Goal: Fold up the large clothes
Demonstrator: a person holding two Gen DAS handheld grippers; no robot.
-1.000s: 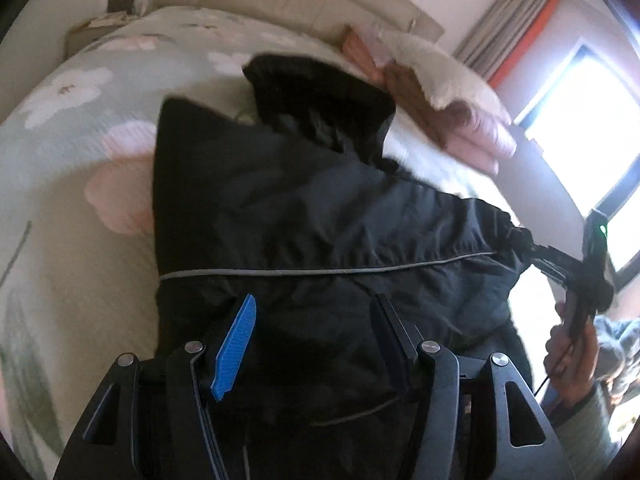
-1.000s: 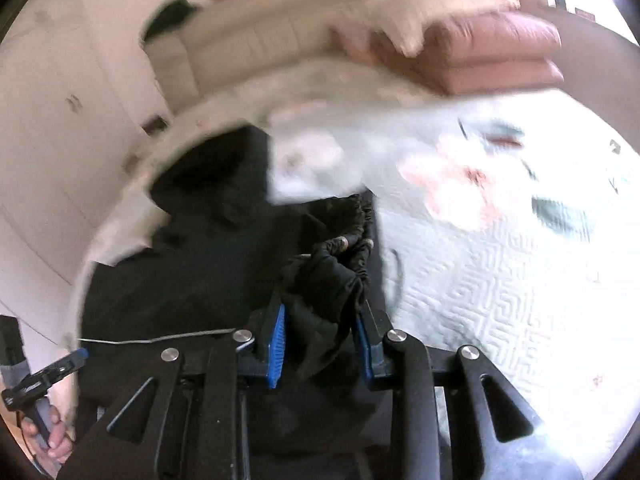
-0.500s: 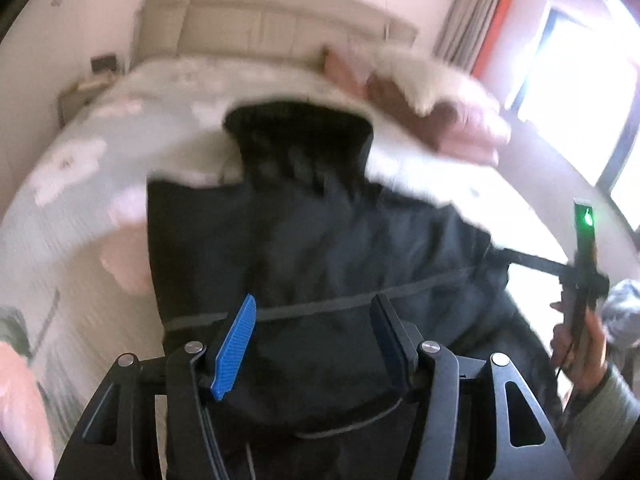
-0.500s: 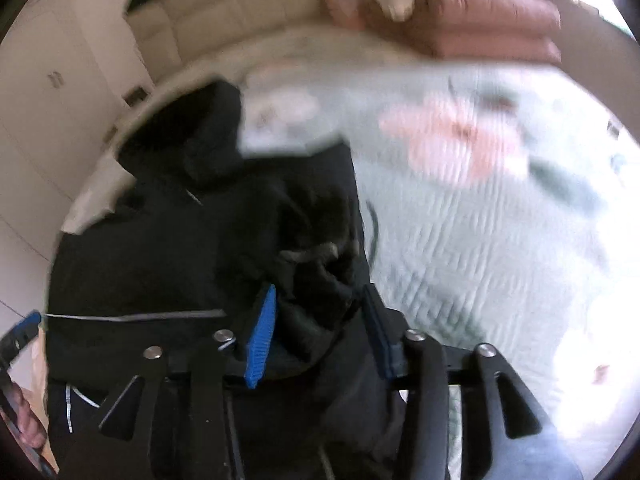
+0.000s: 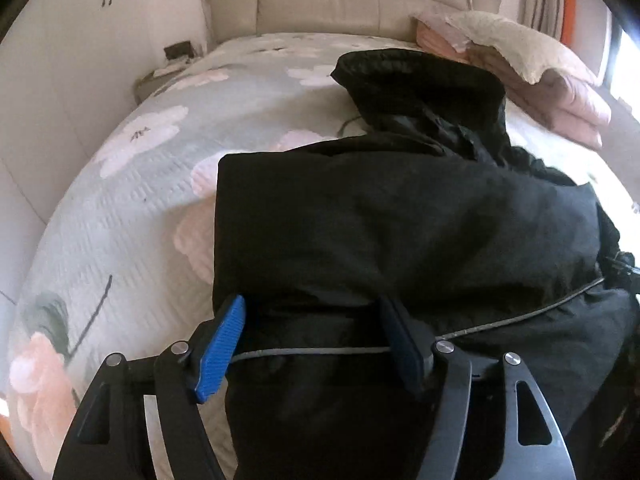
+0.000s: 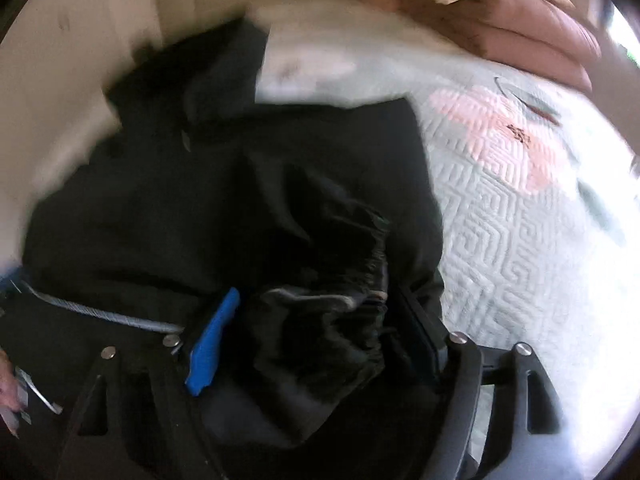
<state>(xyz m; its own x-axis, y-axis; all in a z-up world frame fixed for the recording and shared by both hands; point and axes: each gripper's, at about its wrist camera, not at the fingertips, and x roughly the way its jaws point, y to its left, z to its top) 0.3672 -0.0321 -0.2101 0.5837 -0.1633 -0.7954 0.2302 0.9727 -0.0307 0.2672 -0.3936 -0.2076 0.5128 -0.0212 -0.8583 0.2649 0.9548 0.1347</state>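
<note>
A large black jacket [image 5: 400,220] lies on the floral quilt [image 5: 160,200], its near part doubled over and its hood [image 5: 420,80] toward the headboard. A thin grey piping line crosses it near my left gripper [image 5: 314,316]. That gripper's jaws are opening, with the folded edge lying loosely between them. In the blurred right wrist view the jacket [image 6: 200,208] fills the middle. My right gripper [image 6: 318,296] is opening too. The bunched elastic cuff [image 6: 340,308] sits between its fingers, and the pads stand off it.
Pink folded bedding with a cream blanket [image 5: 560,96] is stacked at the far right of the bed, by the window. A padded headboard [image 5: 340,4] and a nightstand [image 5: 160,76] are behind. Open quilt [image 6: 520,220] lies right of the jacket. A person's hand [image 6: 6,392] shows at the left edge.
The right jaws spread apart and let go of the bunched cuff. The left jaws widened as well. Both grippers came down, and the jacket now lies doubled on the quilt.
</note>
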